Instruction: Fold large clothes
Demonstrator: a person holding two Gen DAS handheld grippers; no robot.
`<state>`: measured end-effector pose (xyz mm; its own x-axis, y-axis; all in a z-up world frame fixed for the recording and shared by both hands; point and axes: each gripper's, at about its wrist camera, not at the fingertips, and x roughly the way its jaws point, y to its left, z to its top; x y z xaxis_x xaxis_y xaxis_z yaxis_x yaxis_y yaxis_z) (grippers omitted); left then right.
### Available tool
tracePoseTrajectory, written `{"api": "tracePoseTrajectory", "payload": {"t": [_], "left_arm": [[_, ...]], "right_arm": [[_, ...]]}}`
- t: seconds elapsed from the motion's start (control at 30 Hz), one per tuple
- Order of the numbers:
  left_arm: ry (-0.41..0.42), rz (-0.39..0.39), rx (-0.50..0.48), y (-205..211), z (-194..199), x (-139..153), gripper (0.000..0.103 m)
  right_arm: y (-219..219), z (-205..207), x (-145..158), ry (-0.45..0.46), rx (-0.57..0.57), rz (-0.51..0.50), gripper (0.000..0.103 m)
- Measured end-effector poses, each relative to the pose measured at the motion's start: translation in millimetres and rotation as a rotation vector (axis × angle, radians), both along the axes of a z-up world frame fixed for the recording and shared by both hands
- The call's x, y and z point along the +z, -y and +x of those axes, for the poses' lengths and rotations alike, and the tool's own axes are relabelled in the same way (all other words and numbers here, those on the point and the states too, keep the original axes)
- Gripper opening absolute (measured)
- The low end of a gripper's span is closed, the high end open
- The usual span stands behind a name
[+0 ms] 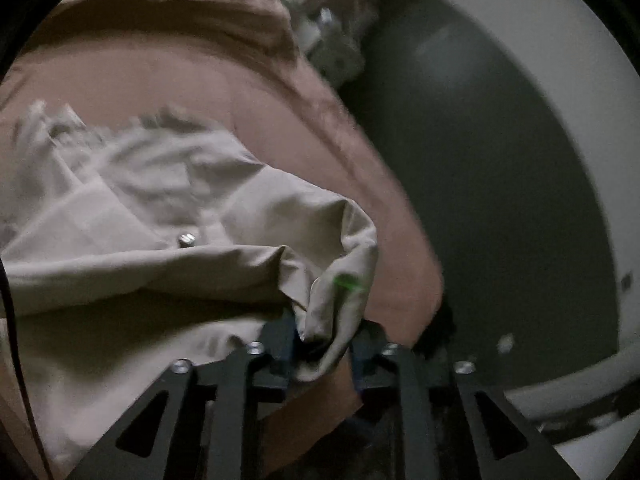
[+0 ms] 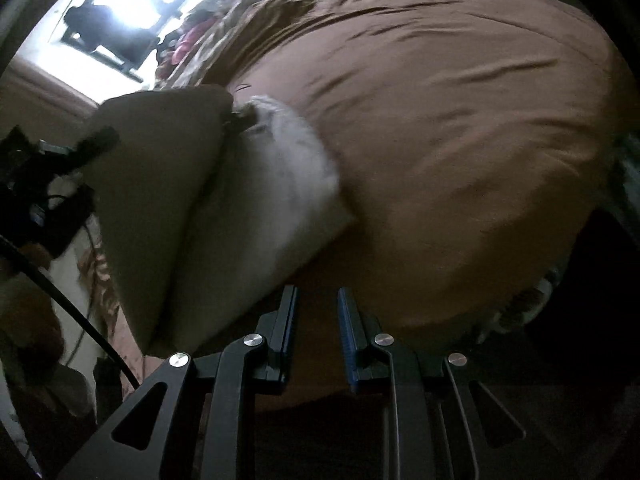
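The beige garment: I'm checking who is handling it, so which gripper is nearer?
Left. The left gripper has a fold of the beige garment between its fingers; the right gripper hangs empty over the brown bedspread, apart from it.

Beige woven cotton-like garment [image 1: 168, 264], matt and creased; brown bed cover [image 2: 460, 140], soft matt cloth; small metal button [image 1: 186, 239], shiny.

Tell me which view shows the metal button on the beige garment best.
The left wrist view. There the metal button sits in plain sight on the beige garment, which lies on the brown bedspread with a fold between the left gripper's fingers. The right wrist view shows the garment only from afar, blurred, with no button visible.
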<state>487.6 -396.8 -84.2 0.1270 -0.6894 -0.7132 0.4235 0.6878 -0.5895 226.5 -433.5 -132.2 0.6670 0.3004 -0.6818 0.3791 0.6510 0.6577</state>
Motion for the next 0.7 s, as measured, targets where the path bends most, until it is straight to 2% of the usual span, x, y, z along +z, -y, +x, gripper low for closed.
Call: {"api": "tracePoseTrajectory", "payload": {"t": [0.07, 0.17, 0.23, 0.27, 0.37, 0.5, 0.7], "left_arm": [[-0.034, 0.016, -0.059, 12.6, -8.7, -23.0, 0.048], [-0.125, -0.045, -0.124, 12.1, -13.6, -40.0, 0.064], [-0.122, -0.044, -0.141, 4.8, -15.7, -38.5, 0.070], [-0.102, -0.039, -0.136, -0.9, -16.5, -34.4, 0.071], [-0.053, -0.024, -0.107, -26.9, -10.2, -20.9, 0.071], [0.022, 0.051, -0.035, -61.7, -6.5, -5.5, 0.071], [0.038, 0.127, 0.097, -142.2, -2.2, -11.2, 0.071]], "right_arm": [[1.4, 1.3, -2.1, -0.005, -0.007, 0.013, 0.018], [6.0, 2.2, -0.8, 0.015, -0.009, 0.045, 0.018], [5.6, 8.1, 0.2, 0.027, 0.003, 0.062, 0.018], [5.1, 11.8, -0.7, 0.037, 0.013, 0.071, 0.023], [3.3, 31.0, -0.3, 0.080, 0.036, 0.089, 0.047], [1.6, 59.9, -5.8, 0.129, 0.069, 0.113, 0.049], [-1.6, 95.6, -18.1, 0.124, 0.080, 0.083, 0.049]]}}
